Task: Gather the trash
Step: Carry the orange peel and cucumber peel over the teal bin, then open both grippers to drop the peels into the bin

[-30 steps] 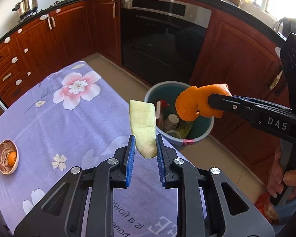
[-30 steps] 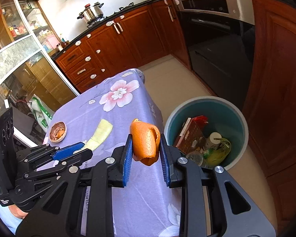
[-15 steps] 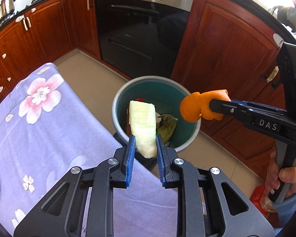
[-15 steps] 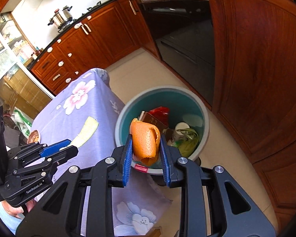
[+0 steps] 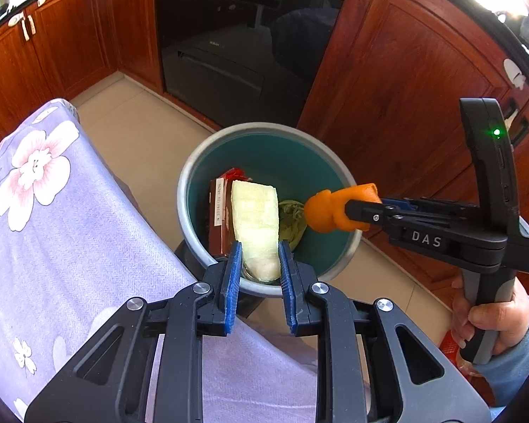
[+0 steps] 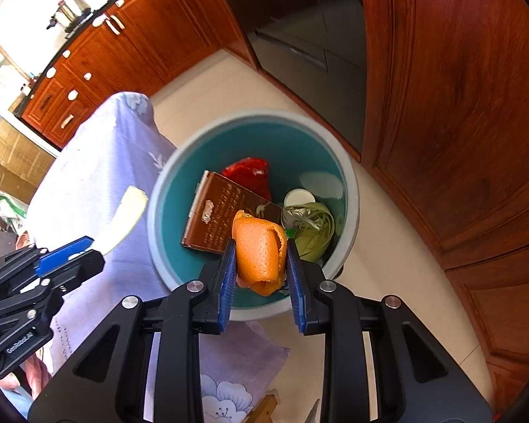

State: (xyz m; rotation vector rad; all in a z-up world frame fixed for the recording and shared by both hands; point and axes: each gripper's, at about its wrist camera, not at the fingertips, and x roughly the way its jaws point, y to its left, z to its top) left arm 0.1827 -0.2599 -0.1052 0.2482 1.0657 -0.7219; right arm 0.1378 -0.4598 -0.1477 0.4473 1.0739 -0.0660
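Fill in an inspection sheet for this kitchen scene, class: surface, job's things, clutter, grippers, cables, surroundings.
Surface: table under a lilac floral cloth, beside the bin.
Job's things: teal bin on the floor; pale peel and orange peel both over the bin.
Clutter: in the bin, brown box, red wrapper, green scraps, white lid.
Grippers: left gripper shut on pale peel; right gripper shut on orange peel.
Cables: nothing seen.
Surroundings: wood cabinets, oven, tiled floor, pot on the counter.
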